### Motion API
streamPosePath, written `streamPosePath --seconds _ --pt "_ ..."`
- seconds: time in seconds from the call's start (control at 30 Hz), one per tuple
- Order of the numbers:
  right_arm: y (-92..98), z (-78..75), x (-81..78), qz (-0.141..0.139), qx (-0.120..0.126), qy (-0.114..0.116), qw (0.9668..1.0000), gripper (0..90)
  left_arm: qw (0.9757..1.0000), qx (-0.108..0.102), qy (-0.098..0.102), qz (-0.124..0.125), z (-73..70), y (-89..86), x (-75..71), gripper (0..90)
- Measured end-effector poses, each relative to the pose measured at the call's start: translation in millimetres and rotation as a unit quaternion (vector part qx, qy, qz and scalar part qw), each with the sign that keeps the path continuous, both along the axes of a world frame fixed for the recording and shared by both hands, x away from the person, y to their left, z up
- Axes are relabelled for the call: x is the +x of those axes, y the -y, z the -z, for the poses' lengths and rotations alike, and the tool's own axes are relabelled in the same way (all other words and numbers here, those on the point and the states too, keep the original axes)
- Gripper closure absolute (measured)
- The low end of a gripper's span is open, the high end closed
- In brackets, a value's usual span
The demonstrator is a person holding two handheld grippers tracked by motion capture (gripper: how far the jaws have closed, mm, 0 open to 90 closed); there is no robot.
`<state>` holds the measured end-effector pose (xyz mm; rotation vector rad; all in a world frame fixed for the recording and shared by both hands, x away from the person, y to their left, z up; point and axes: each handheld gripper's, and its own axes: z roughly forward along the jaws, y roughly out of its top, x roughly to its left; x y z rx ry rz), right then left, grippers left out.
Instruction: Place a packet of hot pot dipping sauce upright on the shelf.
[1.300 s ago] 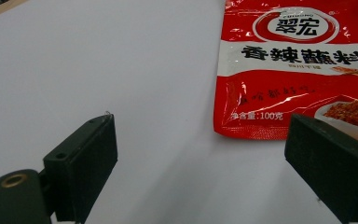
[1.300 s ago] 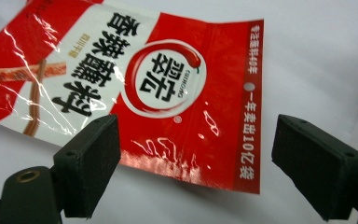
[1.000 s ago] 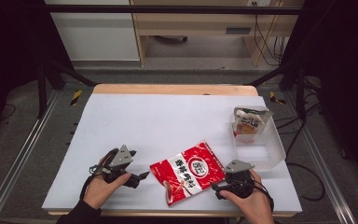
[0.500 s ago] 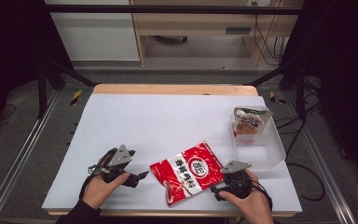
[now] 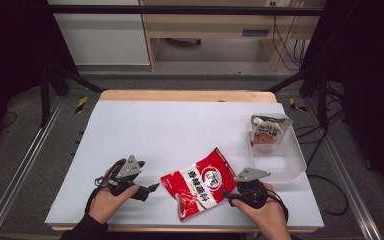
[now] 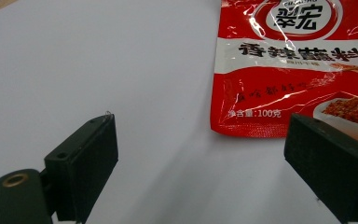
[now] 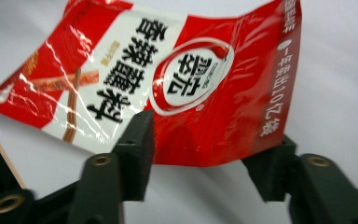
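A red and white seasoning packet (image 5: 200,182) lies flat near the front of the white table (image 5: 180,125). My right gripper (image 5: 227,195) reaches the packet's right edge from the lower right. Its jaws have just been closing. In the right gripper view that edge of the packet (image 7: 191,84) lies between the jaws, slightly lifted and bent, with a gap still between them (image 7: 207,135). My left gripper (image 5: 147,190) rests just left of the packet with its jaws wide apart (image 6: 200,158) over bare table, the packet's corner (image 6: 289,70) just ahead of them.
A clear plastic bin (image 5: 295,160) stands at the right edge of the table with a brown and white pouch (image 5: 266,131) upright in its far end. The table's wooden front edge (image 5: 180,229) runs just below both hands.
The right gripper's jaws have narrowed around the packet's right edge, and that edge has lifted a little. The left gripper and the bin have not moved.
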<state>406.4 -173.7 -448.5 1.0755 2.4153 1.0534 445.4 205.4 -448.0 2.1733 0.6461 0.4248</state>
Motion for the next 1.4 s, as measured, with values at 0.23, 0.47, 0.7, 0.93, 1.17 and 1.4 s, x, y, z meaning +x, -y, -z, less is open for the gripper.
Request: streamPosePath --seconds 0.23,0.47,0.7,0.93,1.17,1.4 --pt "-15.2 -7.2 3.3 -0.023 -0.022 -0.009 0.9994 70.3 1.0 -0.003 0.0 -0.005 0.8 -1.1 -0.3 9.9" --pt "-26.2 -19.3 16.6 -0.03 -0.051 0.002 0.9982 85.5 1.0 0.002 0.002 -0.008 0.4 -4.5 0.8 9.9" --pt "-45.8 -35.1 43.1 -0.051 -0.07 0.037 0.9956 89.4 0.9998 -0.004 0.0 -0.017 -0.8 -10.4 3.8 10.2" --pt "-61.2 -39.8 63.3 -0.063 -0.078 0.044 0.994 89.5 0.9996 -0.012 -0.003 -0.024 -1.1 -17.1 6.1 10.2" --pt "-72.5 -48.1 87.8 -0.081 -0.07 0.047 0.9931 89.5 0.9995 -0.016 -0.005 -0.028 -1.0 -17.8 8.0 10.3" --pt "-85.8 -49.3 86.9 -0.095 -0.074 0.077 0.9897 89.6 0.9994 -0.017 -0.002 -0.031 -1.8 -17.6 8.2 11.0"
